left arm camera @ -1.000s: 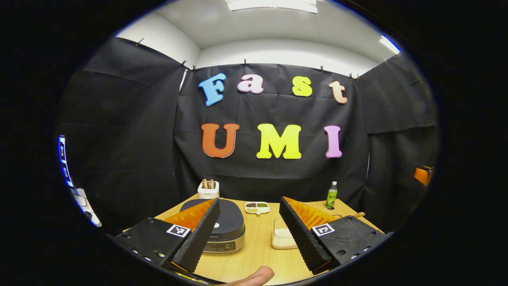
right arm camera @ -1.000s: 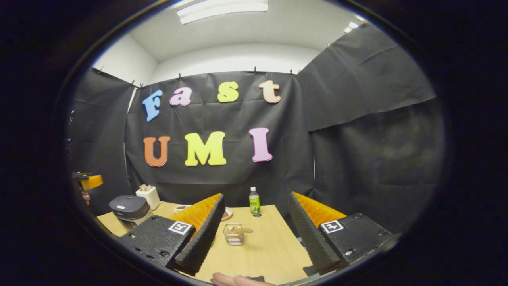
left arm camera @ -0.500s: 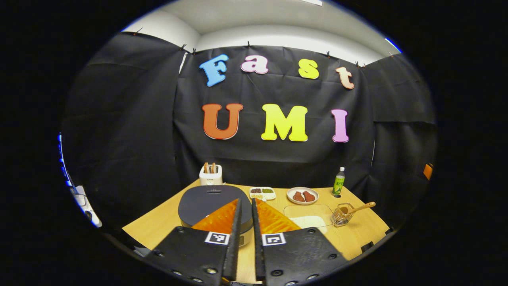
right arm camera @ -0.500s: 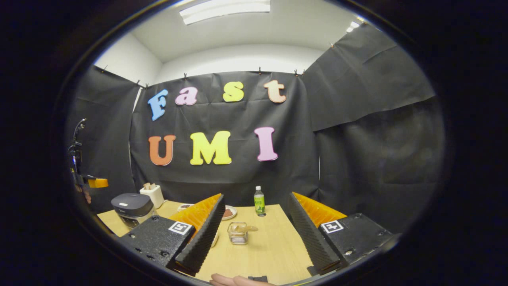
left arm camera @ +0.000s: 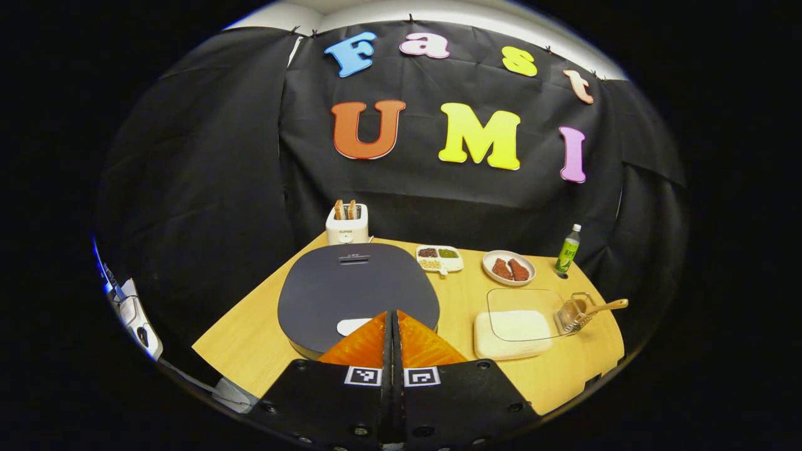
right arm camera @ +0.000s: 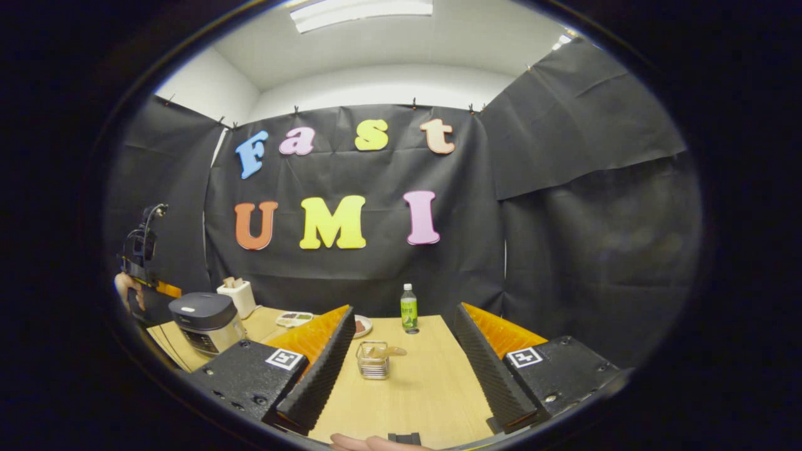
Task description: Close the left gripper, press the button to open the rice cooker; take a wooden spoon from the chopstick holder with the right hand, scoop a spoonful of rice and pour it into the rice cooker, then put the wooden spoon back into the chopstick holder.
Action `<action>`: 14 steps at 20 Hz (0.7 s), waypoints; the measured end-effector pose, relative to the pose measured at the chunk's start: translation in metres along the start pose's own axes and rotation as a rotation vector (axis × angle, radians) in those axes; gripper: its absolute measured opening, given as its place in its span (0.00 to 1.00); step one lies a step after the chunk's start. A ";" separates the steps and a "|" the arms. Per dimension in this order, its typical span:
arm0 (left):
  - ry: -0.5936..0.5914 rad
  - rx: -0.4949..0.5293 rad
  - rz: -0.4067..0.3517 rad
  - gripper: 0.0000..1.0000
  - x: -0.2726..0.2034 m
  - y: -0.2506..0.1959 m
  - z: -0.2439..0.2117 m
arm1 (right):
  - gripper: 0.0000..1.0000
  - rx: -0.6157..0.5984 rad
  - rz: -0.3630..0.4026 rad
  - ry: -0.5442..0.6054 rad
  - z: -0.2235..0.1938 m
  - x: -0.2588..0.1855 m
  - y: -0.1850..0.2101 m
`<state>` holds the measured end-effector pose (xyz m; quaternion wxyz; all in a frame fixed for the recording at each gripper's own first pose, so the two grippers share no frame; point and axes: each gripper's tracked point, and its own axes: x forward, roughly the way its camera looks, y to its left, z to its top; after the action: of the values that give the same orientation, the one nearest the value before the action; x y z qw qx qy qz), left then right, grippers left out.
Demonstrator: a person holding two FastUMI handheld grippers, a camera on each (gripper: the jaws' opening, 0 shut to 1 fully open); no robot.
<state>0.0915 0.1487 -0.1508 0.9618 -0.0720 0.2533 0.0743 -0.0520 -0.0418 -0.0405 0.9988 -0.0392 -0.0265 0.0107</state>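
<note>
my left hand-held gripper [left arm camera: 392, 313] is pressed together with nothing in it, at the bottom middle of the left gripper view. its tips hang over the near edge of the rice cooker [left arm camera: 357, 294], just beside the pale button [left arm camera: 353, 326] on the closed lid. i think i could slip off the button and push on the lid, and then it will not pop open. if i push too hard the cooker could slide on the table [left arm camera: 250, 351]. my right hand-held gripper [right arm camera: 401, 347] is spread wide and holds nothing, low in the right gripper view. the chopstick holder [right arm camera: 373, 360] with the wooden spoon [right arm camera: 383, 352] stands in the gap between its fingers, a bit farther off. if i reach too fast, i could tip it over. the tray of rice [left arm camera: 512, 326] is right of the cooker
</note>
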 end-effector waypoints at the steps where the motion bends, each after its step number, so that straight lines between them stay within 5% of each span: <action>1: 0.020 -0.004 0.010 0.00 0.006 0.004 -0.003 | 0.99 0.008 -0.004 0.009 -0.005 0.001 -0.001; 14: 0.073 0.043 0.109 0.00 0.041 0.020 -0.040 | 1.00 -0.017 0.046 0.072 -0.056 0.007 0.018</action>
<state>0.1040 0.1651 -0.2077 0.9478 -0.0400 0.2935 0.1185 -0.0418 -0.0285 -0.0976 0.9982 -0.0489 0.0102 0.0320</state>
